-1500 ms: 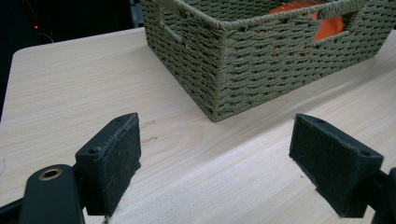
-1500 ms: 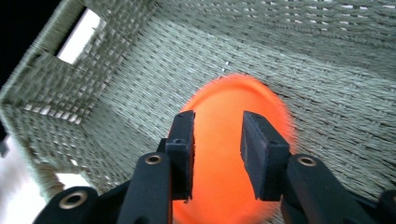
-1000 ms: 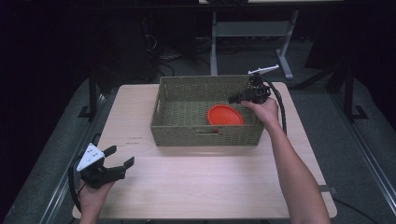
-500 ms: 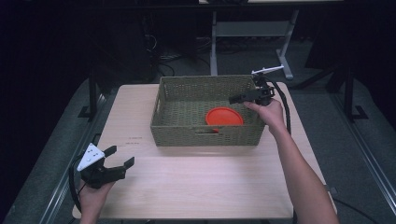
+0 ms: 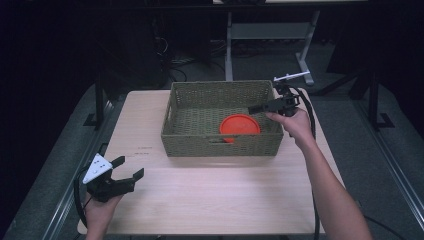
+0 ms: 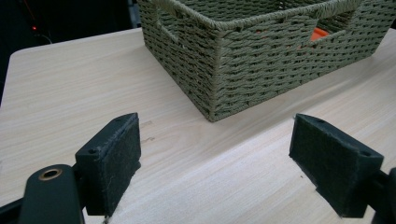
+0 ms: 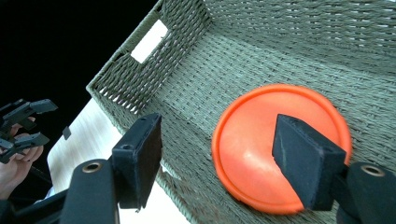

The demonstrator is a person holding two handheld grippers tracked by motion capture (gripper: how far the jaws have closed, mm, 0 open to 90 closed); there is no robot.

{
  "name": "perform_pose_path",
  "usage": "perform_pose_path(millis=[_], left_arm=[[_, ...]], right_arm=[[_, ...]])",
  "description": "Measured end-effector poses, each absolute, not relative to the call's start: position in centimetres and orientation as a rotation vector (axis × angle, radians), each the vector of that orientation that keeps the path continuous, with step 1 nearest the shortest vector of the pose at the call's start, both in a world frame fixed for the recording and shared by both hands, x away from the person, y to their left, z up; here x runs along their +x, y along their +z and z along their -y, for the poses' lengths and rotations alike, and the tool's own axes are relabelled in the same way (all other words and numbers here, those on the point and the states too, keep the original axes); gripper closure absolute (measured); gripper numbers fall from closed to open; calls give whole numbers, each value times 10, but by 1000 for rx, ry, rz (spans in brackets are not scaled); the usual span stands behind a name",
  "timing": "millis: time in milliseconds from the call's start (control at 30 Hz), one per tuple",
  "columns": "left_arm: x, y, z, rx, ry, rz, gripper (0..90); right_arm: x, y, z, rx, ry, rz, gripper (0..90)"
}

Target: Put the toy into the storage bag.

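Note:
An orange disc (image 5: 240,125) lies flat on the floor of a green woven basket (image 5: 200,105), towards its front right. My right gripper (image 5: 256,108) hangs over the basket's right side, above the disc. Its jaws have just been opening and nothing is between them. In the right gripper view the disc (image 7: 252,135) lies below the open right gripper (image 7: 217,140), apart from the pads. My left gripper (image 5: 130,166) rests open at the table's front left corner. In the left gripper view the left gripper (image 6: 215,149) faces the basket (image 6: 261,60) with only bare tabletop between its pads.
The basket stands at the back middle of a light wooden table (image 5: 225,200). A metal stand (image 5: 265,30) rises behind the table on the dark floor. A black cable (image 5: 311,117) trails from the right gripper along the person's forearm.
The right gripper has lifted and drawn slightly to the right, away from the disc, with its jaws spreading. The disc stays in the basket. The left gripper has kept still.

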State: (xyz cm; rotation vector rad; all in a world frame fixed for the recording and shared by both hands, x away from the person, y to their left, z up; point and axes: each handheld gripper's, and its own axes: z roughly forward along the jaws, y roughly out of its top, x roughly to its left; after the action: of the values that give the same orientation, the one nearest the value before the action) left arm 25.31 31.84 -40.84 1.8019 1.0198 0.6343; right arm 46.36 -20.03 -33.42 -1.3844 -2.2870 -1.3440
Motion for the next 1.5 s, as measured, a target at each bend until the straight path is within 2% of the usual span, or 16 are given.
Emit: perform_pose_path(millis=[633,1500], left_arm=[[252,-408,-321,1792,641,-1029,160],[252,-408,-319,1803,642,-1027,160]], right_arm=[[445,-333,215,-1376,-1377,2289,286],[384,-330,247,-1283,-1515,2323,271]])
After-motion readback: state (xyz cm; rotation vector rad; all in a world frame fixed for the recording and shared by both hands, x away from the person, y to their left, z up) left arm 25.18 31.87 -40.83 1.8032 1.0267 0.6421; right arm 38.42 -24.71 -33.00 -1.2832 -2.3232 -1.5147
